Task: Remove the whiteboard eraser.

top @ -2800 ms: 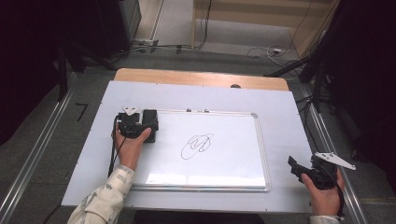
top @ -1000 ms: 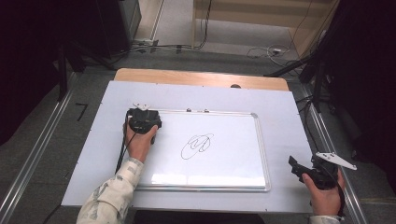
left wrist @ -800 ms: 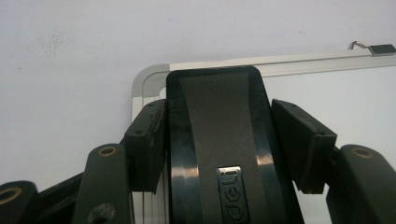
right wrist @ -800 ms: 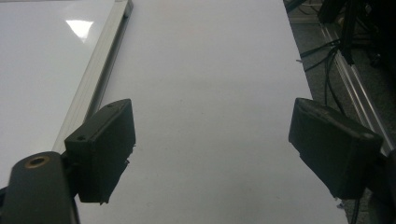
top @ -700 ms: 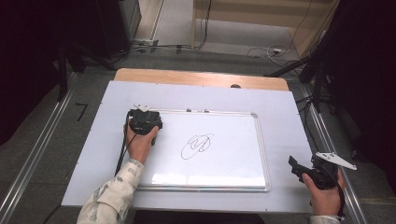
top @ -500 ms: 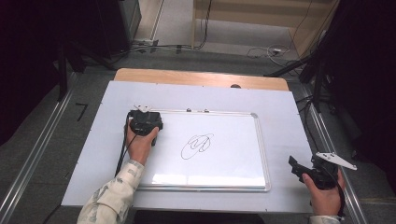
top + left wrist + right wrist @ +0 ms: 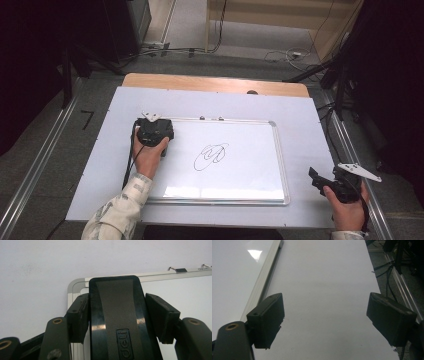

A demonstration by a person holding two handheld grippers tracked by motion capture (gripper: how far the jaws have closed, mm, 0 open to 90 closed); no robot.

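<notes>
eraser [image 7: 120, 322] base cut off, logo partly legible

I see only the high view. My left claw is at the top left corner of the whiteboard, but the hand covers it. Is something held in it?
Observer: Yes. In the left gripper view the left claw is shut on a black eraser, with both pads against its sides.
Operator: Where does the eraser point?
Observer: Its far end lies over the rounded corner of the whiteboard frame.
Operator: And my right claw, is it open?
Observer: Yes. In the right gripper view the right claw stands wide open over the white table, with nothing between its pads.
</notes>
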